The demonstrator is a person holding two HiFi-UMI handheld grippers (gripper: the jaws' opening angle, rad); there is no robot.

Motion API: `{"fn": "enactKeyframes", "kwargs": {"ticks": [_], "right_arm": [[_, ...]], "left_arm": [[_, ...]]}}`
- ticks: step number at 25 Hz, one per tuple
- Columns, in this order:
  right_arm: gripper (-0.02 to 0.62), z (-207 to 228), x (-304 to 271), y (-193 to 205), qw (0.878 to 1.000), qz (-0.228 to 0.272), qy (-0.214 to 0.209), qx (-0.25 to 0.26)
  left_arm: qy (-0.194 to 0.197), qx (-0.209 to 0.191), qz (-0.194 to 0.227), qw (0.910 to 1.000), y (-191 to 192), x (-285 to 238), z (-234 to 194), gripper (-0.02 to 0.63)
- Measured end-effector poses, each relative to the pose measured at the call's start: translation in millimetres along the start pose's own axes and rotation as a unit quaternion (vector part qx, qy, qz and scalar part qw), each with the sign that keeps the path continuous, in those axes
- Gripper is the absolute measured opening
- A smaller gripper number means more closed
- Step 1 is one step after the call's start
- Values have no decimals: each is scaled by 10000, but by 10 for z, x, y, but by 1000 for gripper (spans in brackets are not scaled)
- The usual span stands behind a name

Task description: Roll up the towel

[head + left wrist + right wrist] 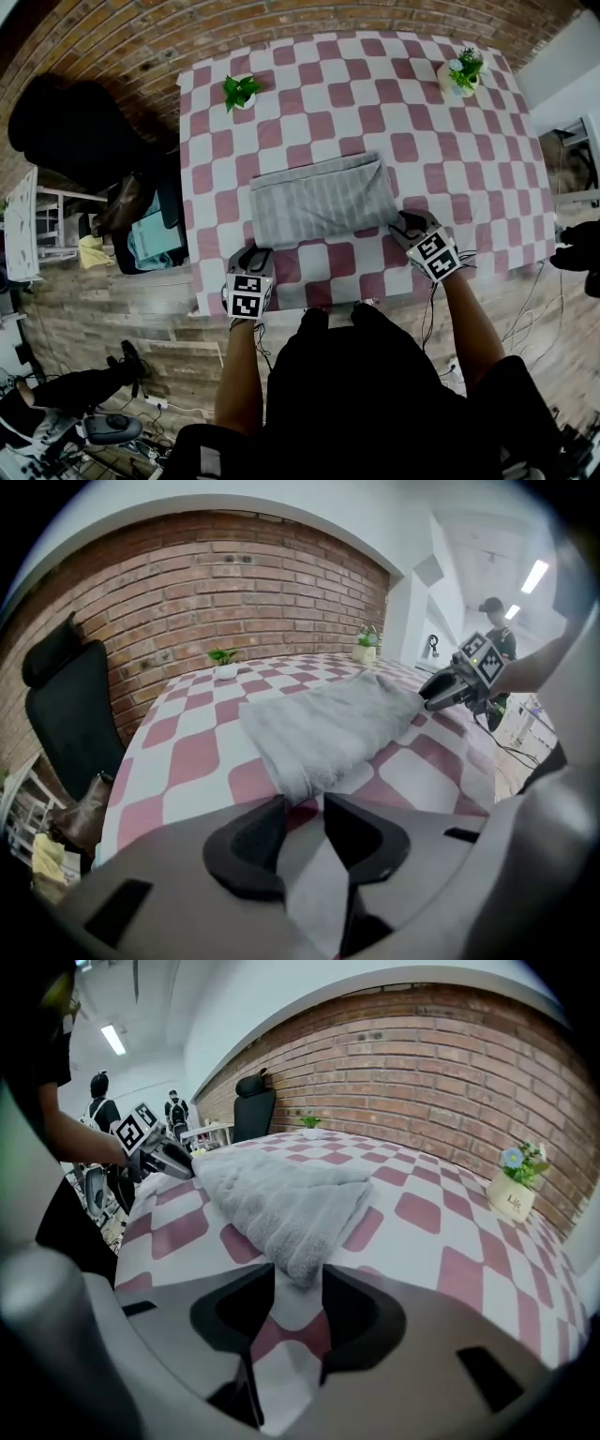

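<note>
Ideally, both near corners of the folded grey towel (323,199) get pinched evenly before rolling. The left gripper (302,804) and right gripper (298,1281) stand spread, a corner at each gap, unpinched. Beyond the towel, the checked desk (450,187) carries two potted plants (241,91), with a brick wall (112,37) behind.

My rig: left tongs (251,253) and right tongs (405,225) have grey shells and black jaw pads. Each carries a white cube (247,295) with black square markers. Thin dark cables (428,314) trail off. I wear a black short-sleeved top (366,384).
</note>
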State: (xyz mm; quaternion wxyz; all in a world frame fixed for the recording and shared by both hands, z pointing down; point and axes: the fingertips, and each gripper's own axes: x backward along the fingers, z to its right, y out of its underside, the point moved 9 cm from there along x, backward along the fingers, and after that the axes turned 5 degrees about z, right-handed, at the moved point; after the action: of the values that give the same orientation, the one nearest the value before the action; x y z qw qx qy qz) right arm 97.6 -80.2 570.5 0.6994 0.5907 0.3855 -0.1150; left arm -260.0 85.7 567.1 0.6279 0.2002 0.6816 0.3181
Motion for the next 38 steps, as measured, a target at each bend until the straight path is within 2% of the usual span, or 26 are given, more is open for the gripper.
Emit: {"fn": "enactKeyframes", "kwargs": {"ticks": [1, 4, 7, 8, 9, 10, 16, 24, 31, 38], "right_arm": [[157, 1, -14, 14, 10000, -25, 35, -29], [105, 15, -11, 32, 9995, 23, 211, -215], [60, 4, -34, 43, 9994, 85, 300, -161], [42, -5, -41, 42, 9993, 106, 320, -130], [35, -15, -36, 41, 9993, 112, 338, -118], [31, -26, -23, 43, 9993, 99, 347, -120], [28, -168, 111, 75, 9993, 5, 349, -119], [29, -603, 278, 166, 9987, -35, 390, -332], [29, -1096, 297, 210, 9972, 67, 405, -630], [28, -1593, 149, 17, 9966, 249, 366, -700]], "left_arm": [[-46, 19, 50, 10000, -10, 6, -17, 94], [-12, -54, 67, 10000, -35, -22, -28, 86], [96, -119, 9, 9999, -29, -67, -18, 115], [59, -143, 14, 9999, -23, -63, -21, 103], [10, -193, 14, 9998, -20, -59, -20, 63], [-30, -277, 0, 9996, -24, -57, -13, 60], [-179, -739, -170, 9970, -172, -81, -71, 49], [-288, -1299, -53, 9911, -460, -314, -263, 49], [-177, -1761, 82, 9842, -741, -593, -451, 52], [4, -2173, 335, 9755, -1155, -961, -592, 54]]}}
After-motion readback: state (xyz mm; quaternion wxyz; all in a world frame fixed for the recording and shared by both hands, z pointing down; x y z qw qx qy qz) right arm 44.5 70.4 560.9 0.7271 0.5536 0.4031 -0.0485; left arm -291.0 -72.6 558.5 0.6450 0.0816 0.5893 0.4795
